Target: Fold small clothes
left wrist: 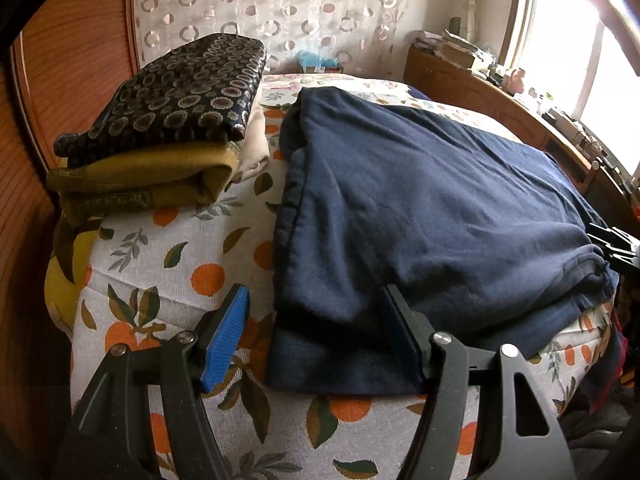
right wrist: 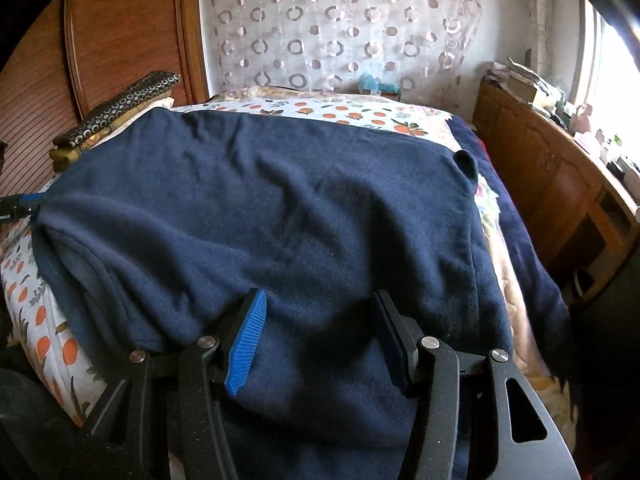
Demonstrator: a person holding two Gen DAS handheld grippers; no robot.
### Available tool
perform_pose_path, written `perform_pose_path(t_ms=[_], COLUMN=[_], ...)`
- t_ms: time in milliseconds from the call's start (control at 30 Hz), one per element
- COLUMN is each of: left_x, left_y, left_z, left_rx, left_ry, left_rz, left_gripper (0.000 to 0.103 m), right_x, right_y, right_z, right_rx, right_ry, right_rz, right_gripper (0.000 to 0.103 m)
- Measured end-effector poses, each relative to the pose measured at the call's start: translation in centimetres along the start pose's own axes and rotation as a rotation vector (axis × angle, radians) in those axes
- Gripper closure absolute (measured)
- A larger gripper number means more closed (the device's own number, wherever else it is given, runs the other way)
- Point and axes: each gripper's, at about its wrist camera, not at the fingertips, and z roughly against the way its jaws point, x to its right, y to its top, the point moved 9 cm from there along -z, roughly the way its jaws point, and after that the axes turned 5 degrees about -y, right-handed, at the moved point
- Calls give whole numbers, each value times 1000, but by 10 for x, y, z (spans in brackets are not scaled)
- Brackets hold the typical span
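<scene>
While the left gripper (left wrist: 316,340) straddles the near left corner of the navy fleece garment (left wrist: 420,208) on the bed (left wrist: 168,264), jaws apart, the right gripper (right wrist: 320,340) hovers, jaws apart, over its near edge, which looks soft, thick and limp, best pinched at corners.

The navy garment (right wrist: 280,208) is soft, matt fleece cloth with a slightly fuzzy nap. Under it, the bed cover (left wrist: 168,264) is a woven, matt cotton-like print. Left of the garment, the folded pile (left wrist: 168,120) is patterned and mustard cloth. The fingers (right wrist: 246,344) carry ribbed blue pads on matt black plastic with shiny metal rivets.
</scene>
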Motion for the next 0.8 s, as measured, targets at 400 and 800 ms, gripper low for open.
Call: perform_pose_path(t_ms=[400,800], left_x=[6,42], left_y=[1,42], left_z=[1,50], left_rx=[4,180], left_ry=[-22,-120], left_rz=[-11,-52], left_gripper=[90,96], right_x=[-5,-3], right_y=[0,2], right_z=[0,0], right_rx=[2,1], right_ry=[0,6], right_rz=[-6,-5], right_gripper=[42,41])
